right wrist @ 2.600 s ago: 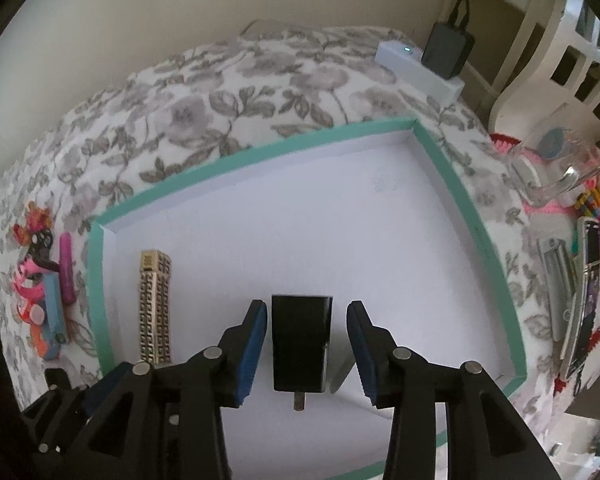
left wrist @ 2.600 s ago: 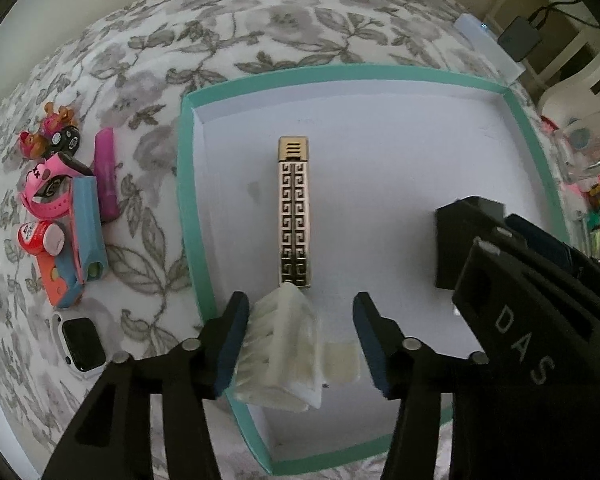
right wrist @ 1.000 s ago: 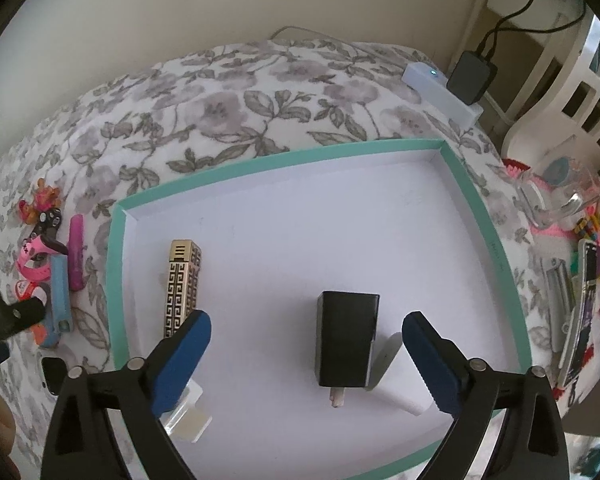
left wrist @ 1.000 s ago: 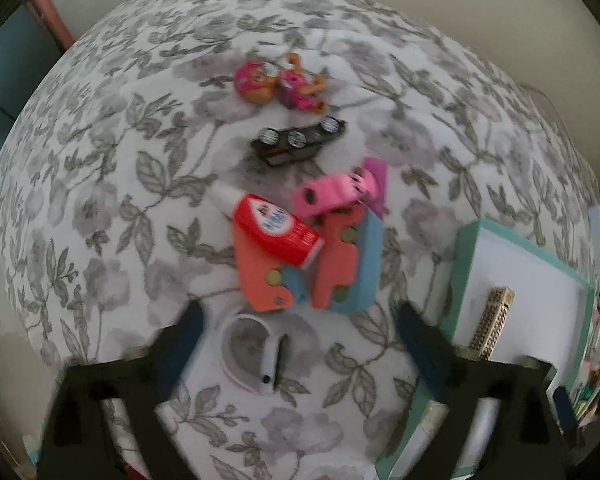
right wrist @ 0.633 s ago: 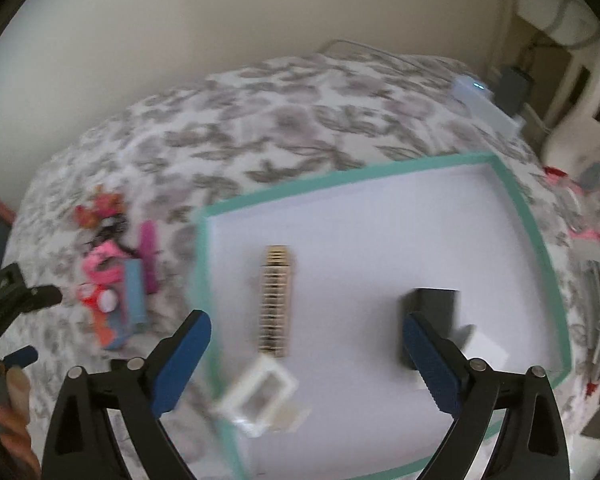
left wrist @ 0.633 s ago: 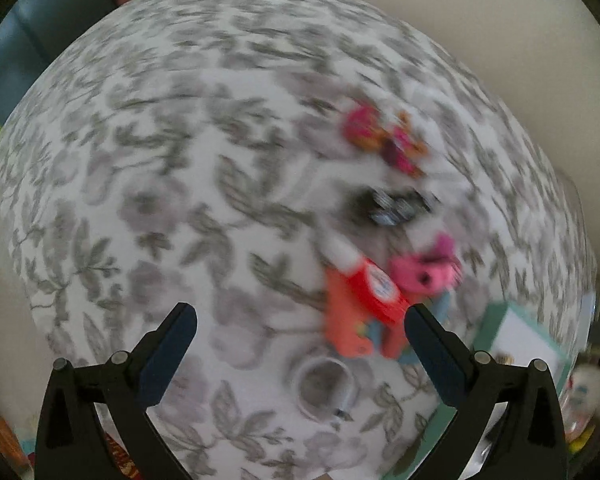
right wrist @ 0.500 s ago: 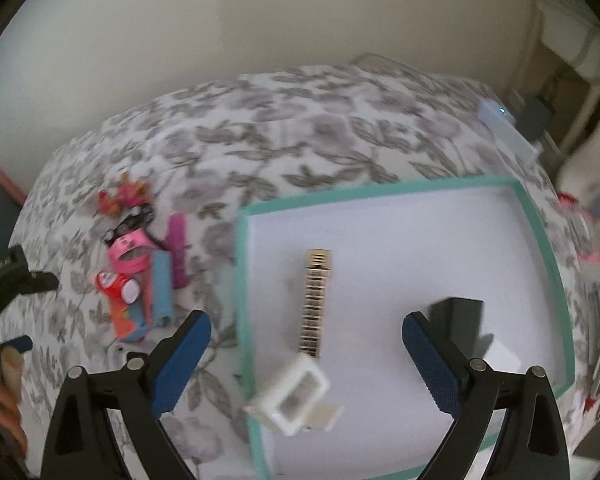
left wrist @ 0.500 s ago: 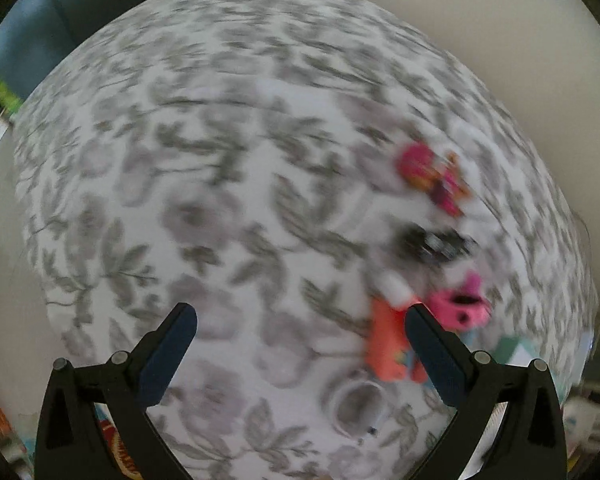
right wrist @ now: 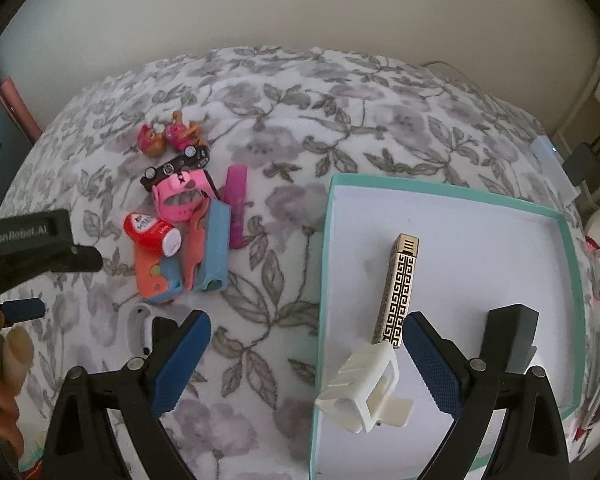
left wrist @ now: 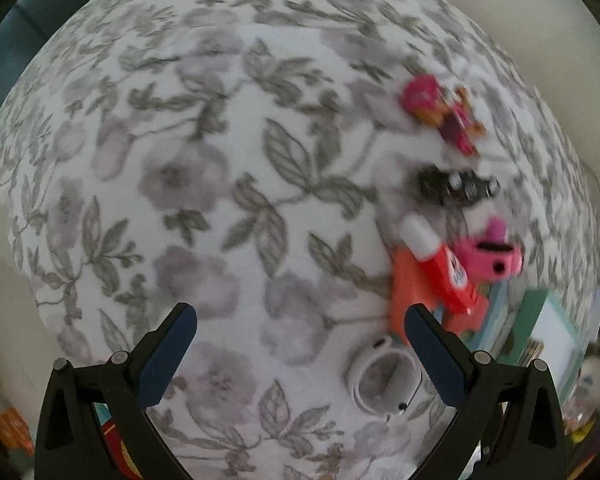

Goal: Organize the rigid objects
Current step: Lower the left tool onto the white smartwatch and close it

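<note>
Left of the teal tray, the unsorted pile sits bunched on the floral bed cover; lighter and white clip already lie inside. Left claw and right claw both spread, empty, likely lining up the next pick.

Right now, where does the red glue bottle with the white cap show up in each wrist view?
Left wrist: the red glue bottle sits right of centre, blurred, lying on the orange toy, cap pointing up-left.
Right wrist: the bottle is left of centre, in the toy pile, cap toward the lower right.
Shared landmark: the pink watch lies right beside it in both views.
</note>
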{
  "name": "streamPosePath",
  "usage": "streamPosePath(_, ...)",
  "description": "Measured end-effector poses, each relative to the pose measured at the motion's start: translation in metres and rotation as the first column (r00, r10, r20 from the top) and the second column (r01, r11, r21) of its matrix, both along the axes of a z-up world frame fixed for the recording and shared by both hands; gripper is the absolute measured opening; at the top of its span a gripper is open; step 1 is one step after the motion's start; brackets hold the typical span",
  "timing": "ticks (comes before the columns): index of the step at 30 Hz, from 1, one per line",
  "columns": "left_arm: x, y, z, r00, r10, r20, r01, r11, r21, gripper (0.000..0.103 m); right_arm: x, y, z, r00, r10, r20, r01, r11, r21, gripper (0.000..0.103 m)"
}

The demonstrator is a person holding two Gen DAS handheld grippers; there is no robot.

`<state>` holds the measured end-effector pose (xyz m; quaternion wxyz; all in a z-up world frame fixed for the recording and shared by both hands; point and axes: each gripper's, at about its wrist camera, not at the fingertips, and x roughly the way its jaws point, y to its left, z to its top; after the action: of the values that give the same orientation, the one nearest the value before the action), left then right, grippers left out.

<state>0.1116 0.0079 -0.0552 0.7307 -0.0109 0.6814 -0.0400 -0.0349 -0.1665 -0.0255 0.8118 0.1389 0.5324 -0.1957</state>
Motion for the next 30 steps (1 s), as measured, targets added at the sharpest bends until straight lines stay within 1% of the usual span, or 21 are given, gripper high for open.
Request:
streamPosePath(2,-0.006,-0.008,-0.003,1.000,-0.029,-0.006,0.029,1.000,0.009,0.103,-0.001,-0.002,-0.001,1.000,-0.006,-0.006,0.006,1.000,-0.005,0.098)
streamPosePath(6,-0.018,-0.023,-0.013,0.996,-0.077,-0.042,0.077,0.997,0.009,0.103,-0.004,-0.012,0.000,0.999,-0.046,-0.002,0.046,0.999,-0.008,0.098)
streamPosePath(10,-0.030,-0.039,-0.020,0.989,-0.136,-0.066,0.136,0.991,0.002,0.103,-0.007,-0.018,0.002,0.998,-0.069,-0.004,0.069,0.997,-0.021,0.098)
streamPosePath(13,-0.037,-0.051,-0.025,0.983,-0.169,-0.075,0.171,0.985,0.017,0.103,-0.008,-0.022,0.002,0.997,-0.082,-0.005,0.082,0.996,-0.020,0.098)
streamPosePath(16,-0.042,-0.062,-0.029,0.979,-0.187,-0.085,0.187,0.982,-0.006,0.103,-0.009,-0.024,0.001,0.996,-0.092,-0.011,0.092,0.995,-0.028,0.098)
streamPosePath(21,-0.051,-0.078,-0.028,0.972,-0.224,-0.076,0.225,0.974,0.005,0.102,-0.010,-0.026,0.000,0.995,-0.099,-0.019,0.098,0.994,-0.050,0.098)
streamPosePath(24,-0.052,-0.084,-0.028,0.968,-0.236,-0.082,0.236,0.972,-0.005,0.102,-0.012,-0.031,0.000,0.994,-0.109,-0.012,0.108,0.994,-0.029,0.098)
streamPosePath(27,-0.053,-0.081,-0.028,0.967,-0.234,-0.101,0.233,0.972,-0.026,0.102,-0.014,-0.034,0.001,0.992,-0.126,-0.010,0.126,0.992,-0.026,0.098)
streamPosePath(30,-0.053,-0.077,-0.026,0.966,-0.237,-0.100,0.234,0.971,-0.038,0.102,-0.015,-0.037,0.000,0.990,-0.138,-0.010,0.138,0.990,-0.019,0.098)
